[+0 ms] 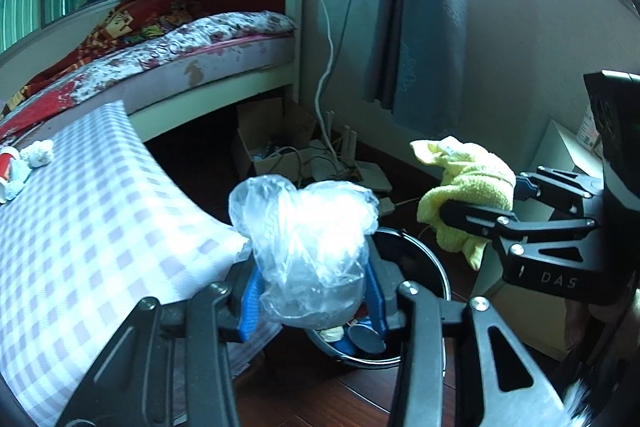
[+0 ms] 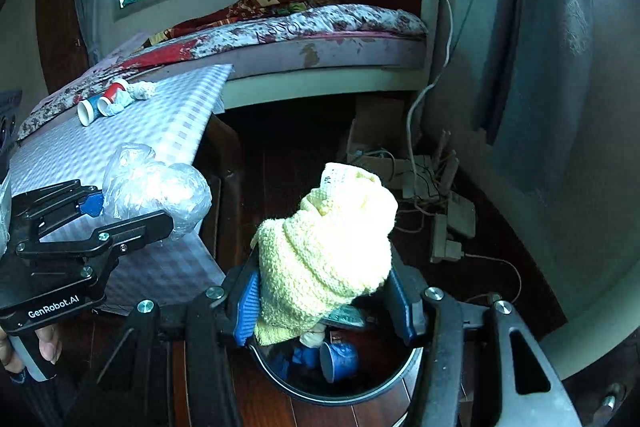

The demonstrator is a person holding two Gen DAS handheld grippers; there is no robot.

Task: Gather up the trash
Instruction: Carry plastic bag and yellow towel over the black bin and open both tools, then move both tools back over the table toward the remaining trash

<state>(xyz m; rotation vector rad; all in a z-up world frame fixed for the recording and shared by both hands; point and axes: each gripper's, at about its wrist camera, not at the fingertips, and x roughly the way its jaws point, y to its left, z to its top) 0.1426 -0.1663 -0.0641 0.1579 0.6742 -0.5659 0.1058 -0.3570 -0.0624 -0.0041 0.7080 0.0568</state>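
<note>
Two tools are in my hands, and each is clamped on a piece of trash. My left tool (image 1: 312,303) grips a crumpled clear plastic bag (image 1: 308,247) between its blue pads, just above the near rim of the black trash bin (image 1: 436,267) on the wooden floor. My right tool (image 2: 326,307) squeezes a bunched yellow cloth (image 2: 328,251) directly over the same bin (image 2: 280,375), which already holds a blue cup (image 2: 338,361) and other scraps. Beside the bin stands the table (image 2: 120,143) with its checked cover; at its far end lie two paper cups (image 2: 100,103) on their sides, touching a wad of crumpled tissue (image 2: 140,90). Beyond the table is a bed (image 2: 320,39) with a red headboard.
</note>
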